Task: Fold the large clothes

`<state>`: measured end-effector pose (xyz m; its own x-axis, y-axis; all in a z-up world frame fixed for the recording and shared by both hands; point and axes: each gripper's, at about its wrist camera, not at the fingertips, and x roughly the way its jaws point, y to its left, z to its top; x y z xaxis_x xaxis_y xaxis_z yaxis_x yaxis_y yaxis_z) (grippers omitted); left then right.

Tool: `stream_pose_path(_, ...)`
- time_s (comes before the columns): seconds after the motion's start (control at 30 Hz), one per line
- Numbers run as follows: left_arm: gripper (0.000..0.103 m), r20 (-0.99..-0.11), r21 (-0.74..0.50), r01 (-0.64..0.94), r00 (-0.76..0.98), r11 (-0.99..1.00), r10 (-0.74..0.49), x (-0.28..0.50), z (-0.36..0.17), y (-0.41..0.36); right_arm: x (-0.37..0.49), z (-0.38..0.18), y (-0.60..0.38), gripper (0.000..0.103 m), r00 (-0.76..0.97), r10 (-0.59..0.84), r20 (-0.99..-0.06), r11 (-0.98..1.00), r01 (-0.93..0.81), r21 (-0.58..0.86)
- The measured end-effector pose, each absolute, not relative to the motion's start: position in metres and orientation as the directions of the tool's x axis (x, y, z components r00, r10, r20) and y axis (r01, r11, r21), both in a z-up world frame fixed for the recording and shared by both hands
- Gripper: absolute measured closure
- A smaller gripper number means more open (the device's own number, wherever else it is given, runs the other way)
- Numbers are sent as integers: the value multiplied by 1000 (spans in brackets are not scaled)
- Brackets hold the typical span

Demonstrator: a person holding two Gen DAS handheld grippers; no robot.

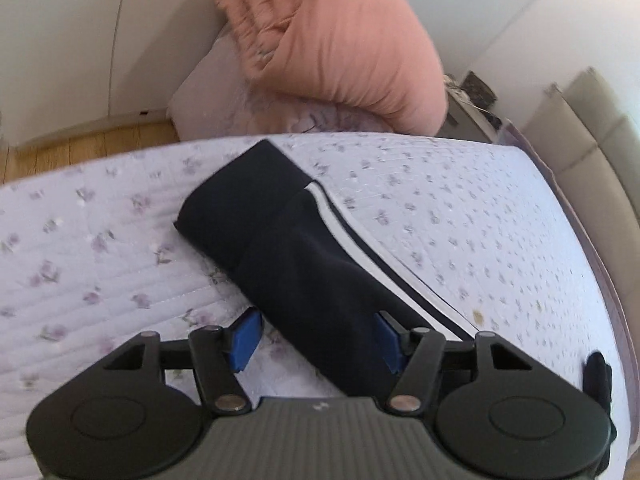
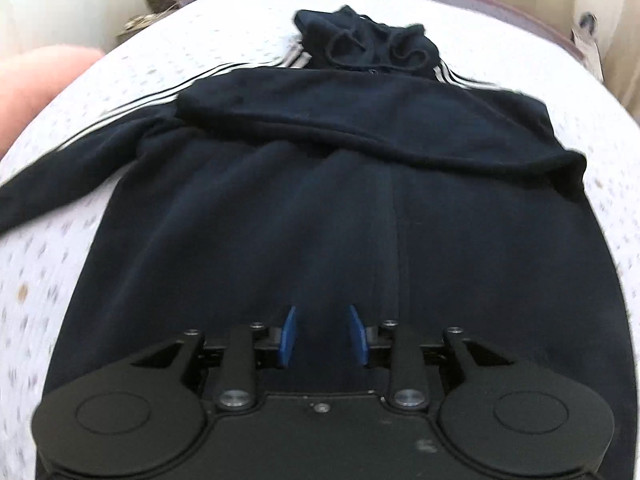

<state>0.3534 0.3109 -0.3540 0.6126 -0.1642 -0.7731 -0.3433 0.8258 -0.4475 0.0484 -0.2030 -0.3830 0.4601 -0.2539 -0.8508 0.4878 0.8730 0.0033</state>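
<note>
A dark navy hoodie (image 2: 320, 200) with white sleeve stripes lies spread on the bed, hood (image 2: 368, 44) at the far end. One sleeve is folded across the chest; the other sleeve (image 2: 52, 184) stretches out to the left. My right gripper (image 2: 322, 336) hovers over the lower body of the hoodie, blue pads apart, holding nothing. In the left wrist view, the outstretched sleeve (image 1: 288, 248) with its cuff (image 1: 240, 192) runs between the pads of my left gripper (image 1: 316, 340), which is open wide around it.
The bed has a white quilt with small purple flowers (image 1: 460, 208). A pink duvet (image 1: 344, 40) is piled at the far side. Wooden floor (image 1: 88, 144) and white wall lie beyond the bed edge. A beige padded headboard (image 1: 592, 128) is at right.
</note>
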Motion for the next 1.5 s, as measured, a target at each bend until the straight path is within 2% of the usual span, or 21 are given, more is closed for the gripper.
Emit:
stream_pose_path(0.1,37,-758,-436,-354,641,827,-125,359,-361,306,56,-384,-213,66,465,-274,-842,864,503,-4)
stream_pose_path(0.2,34,-768,-349,-344,637,872,-56,376,-364,288,59,-387,-218,66,464,-289,-837,860,510,-14)
stream_pose_path(0.27,52,-773,-267,-337,634,903,7,385,-362,273,60,-390,-218,66,458,-299,-837,862,506,-30)
stream_pose_path(0.3,85,-774,-233,-326,633,916,29,388,-360,266,61,-392,-218,66,461,-300,-835,862,506,-31)
stream_pose_path(0.33,96,-773,-215,-307,634,927,30,390,-357,260,60,-392,-218,66,466,-301,-832,863,504,-29)
stream_pose_path(0.47,97,-698,-148,-238,712,960,69,378,-327,231,56,-389,-219,66,489,-304,-818,869,495,-27)
stream_pose_path(0.6,97,-598,-120,-85,802,989,-4,355,-284,182,49,-385,-226,66,504,-309,-806,870,492,-26)
stream_pose_path(0.77,96,-487,-78,194,849,978,-207,323,-247,88,35,-380,-244,66,507,-337,-793,850,526,-25)
stream_pose_path(0.9,96,-438,-106,425,791,899,-426,289,-236,3,17,-374,-266,67,511,-382,-770,806,591,-7)
stream_pose_path(1.03,96,-418,-100,613,689,784,-592,252,-241,-90,3,-366,-292,67,507,-419,-753,761,648,13)
stream_pose_path(1.17,95,-456,-99,744,556,660,-695,217,-271,-173,-4,-360,-314,67,507,-454,-732,738,675,10)
stream_pose_path(1.2,92,-476,-81,779,518,622,-711,207,-281,-193,-6,-360,-319,67,504,-463,-729,731,682,7)
stream_pose_path(1.27,73,-537,-69,838,427,542,-728,194,-310,-223,-9,-362,-333,67,490,-483,-725,713,702,0)
stream_pose_path(1.3,52,-572,-55,851,401,522,-715,187,-325,-234,-9,-364,-339,67,482,-488,-728,705,709,-4)
stream_pose_path(1.33,40,-615,-26,861,387,508,-687,181,-340,-243,-10,-367,-347,67,474,-488,-733,699,715,-3)
stream_pose_path(1.4,41,-664,32,871,384,489,-641,172,-359,-241,-14,-371,-360,65,468,-483,-740,689,725,8)
stream_pose_path(1.5,39,-662,21,862,392,507,-639,164,-363,-211,-11,-374,-379,50,498,-451,-741,696,715,57)
